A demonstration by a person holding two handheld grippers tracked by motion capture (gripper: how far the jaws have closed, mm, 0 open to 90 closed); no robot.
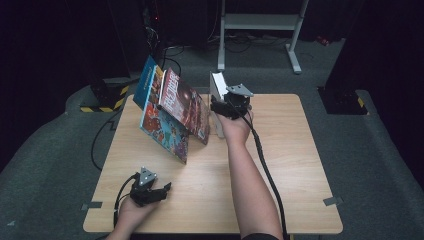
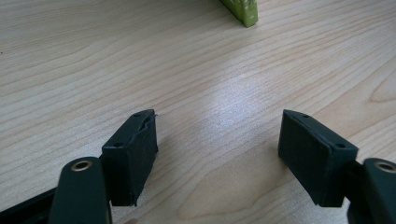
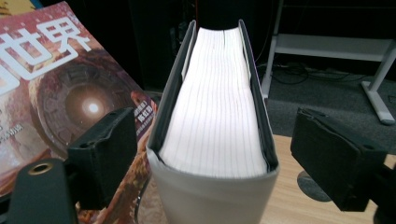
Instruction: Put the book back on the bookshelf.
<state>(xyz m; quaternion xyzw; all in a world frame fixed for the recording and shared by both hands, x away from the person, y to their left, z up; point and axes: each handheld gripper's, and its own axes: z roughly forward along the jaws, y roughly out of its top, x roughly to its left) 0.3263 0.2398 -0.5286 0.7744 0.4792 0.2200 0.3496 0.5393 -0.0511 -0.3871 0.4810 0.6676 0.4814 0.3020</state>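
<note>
The right gripper (image 1: 226,105) is at the far middle of the bench (image 1: 295,165), its jaws standing to either side of a thick white-paged book (image 3: 215,126) that stands upright with its page edges facing up toward the camera on that gripper. In the right gripper view the book fills most of the gap, yet a slit of space shows between each pad and the cover nearest it, so the jaws are released and the book stands on its own between them. Just outside one of those jaws leans a red-covered book (image 3: 60,107) with large white characters, and in the high view a second colourful book (image 1: 160,125) slants behind it. The left gripper (image 1: 150,191) hovers low over the near left part of the bench, its jaws spread with only bare wood between them; a green book corner (image 2: 243,11) lies well ahead of their tips.
</note>
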